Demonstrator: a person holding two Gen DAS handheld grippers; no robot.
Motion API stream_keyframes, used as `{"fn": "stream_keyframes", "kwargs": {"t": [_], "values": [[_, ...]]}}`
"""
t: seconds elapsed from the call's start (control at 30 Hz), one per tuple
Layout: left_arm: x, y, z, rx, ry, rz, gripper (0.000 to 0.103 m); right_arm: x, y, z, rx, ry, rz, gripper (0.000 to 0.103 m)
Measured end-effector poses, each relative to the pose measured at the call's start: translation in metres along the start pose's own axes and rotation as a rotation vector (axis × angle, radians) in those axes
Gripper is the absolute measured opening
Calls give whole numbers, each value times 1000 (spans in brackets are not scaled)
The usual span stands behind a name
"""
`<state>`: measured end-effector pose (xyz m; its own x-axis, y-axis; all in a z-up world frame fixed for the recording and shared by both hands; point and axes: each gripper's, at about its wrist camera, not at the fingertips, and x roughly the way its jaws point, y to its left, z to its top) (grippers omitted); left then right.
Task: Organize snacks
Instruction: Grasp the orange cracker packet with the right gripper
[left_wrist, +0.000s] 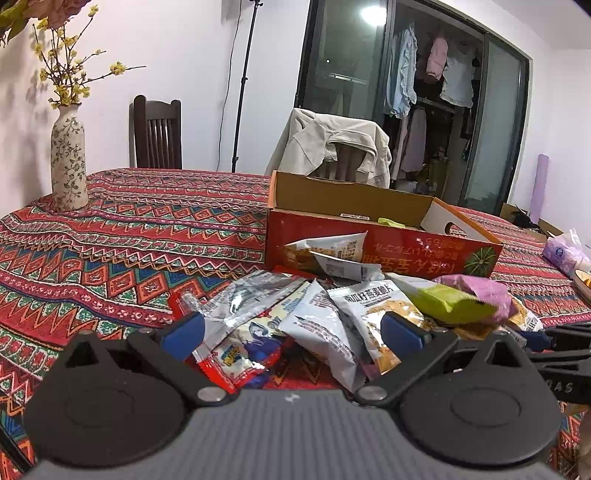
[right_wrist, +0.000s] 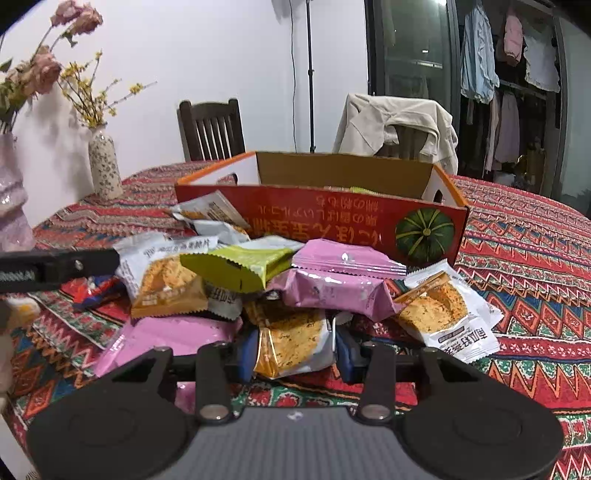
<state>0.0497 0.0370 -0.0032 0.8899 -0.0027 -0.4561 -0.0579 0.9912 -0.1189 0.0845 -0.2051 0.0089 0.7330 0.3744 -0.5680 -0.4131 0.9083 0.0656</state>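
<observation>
The right gripper (right_wrist: 293, 352) pinches an orange-and-white snack packet (right_wrist: 291, 343) in its fingers before the red box (right_wrist: 332, 225); the left gripper (left_wrist: 291, 330) gapes over the desk (left_wrist: 129, 236).

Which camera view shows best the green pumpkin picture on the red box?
The right wrist view: the pumpkin picture faces the camera, whole and sharp, on the red box. In the left wrist view the same picture sits far right, smaller, seen at a slant and partly hidden behind the snack packets.
</observation>
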Motion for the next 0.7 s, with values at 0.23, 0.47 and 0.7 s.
{"fn": "stream_keyframes", "kwargs": {"t": [0.23, 0.47, 0.7], "values": [[0, -7, 1, 10, 3, -1, 103, -34, 5, 10, -18, -124, 42, 41], [6, -24, 6, 32, 20, -9, 103, -48, 5, 26, -30, -209, 34, 41], [26, -50, 13, 66, 45, 0, 103, -32, -11, 23, 12, -186, 18, 41]]}}
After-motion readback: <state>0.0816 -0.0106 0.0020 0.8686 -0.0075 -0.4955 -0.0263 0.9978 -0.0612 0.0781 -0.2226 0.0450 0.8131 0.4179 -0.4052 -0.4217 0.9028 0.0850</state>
